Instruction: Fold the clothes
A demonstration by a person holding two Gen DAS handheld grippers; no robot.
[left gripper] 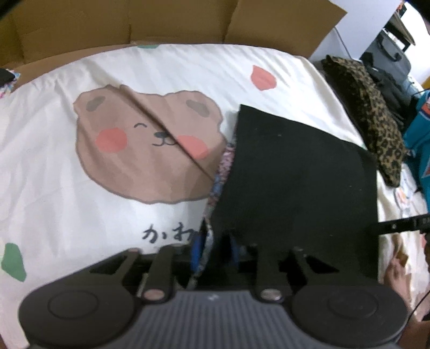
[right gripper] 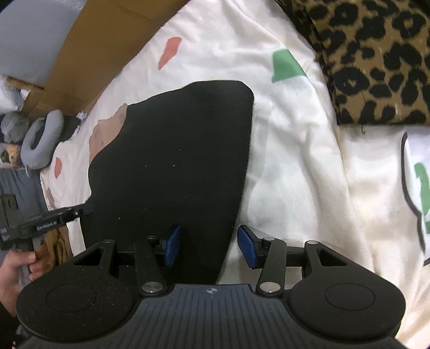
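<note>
- Black cloth (left gripper: 295, 174) lies flat on the white bed sheet (left gripper: 67, 214), just to the right of the brown bear (left gripper: 139, 150) printed on it.
- It looks folded already. A flowery strip (left gripper: 223, 166) peeks out along its left side.
- Its long way runs away from both grippers, toward the cardboard (left gripper: 161, 21) at the far end of the bed. Its short near edge is the one right under the grippers.
- The left gripper (left gripper: 215, 248) is at the near left corner. Its blue pads are spread apart, and the flowery corner sits between them. The cloth hides part of the pads, but they do not seem to squeeze it.
- The right gripper (right gripper: 209, 245) is at the near right corner. Its blue pads are spread too. The right side of the cloth runs between them, so one pad is over the black cloth and the other is over the bare sheet. Nothing is pinched.
- A hand (right gripper: 16, 265) holds the left gripper, seen at the left of the right camera's view.
- Both grippers are about as close to the cloth as each other, one at each near corner.
- I think the next move is to pinch both near corners and carry that edge away, over the far end. Both sides should go together, or the fold will come out crooked.
- The spotty leopard cloth (right gripper: 376, 61) lies off to the right, apart from the black one, so it should not get in the way.
</note>
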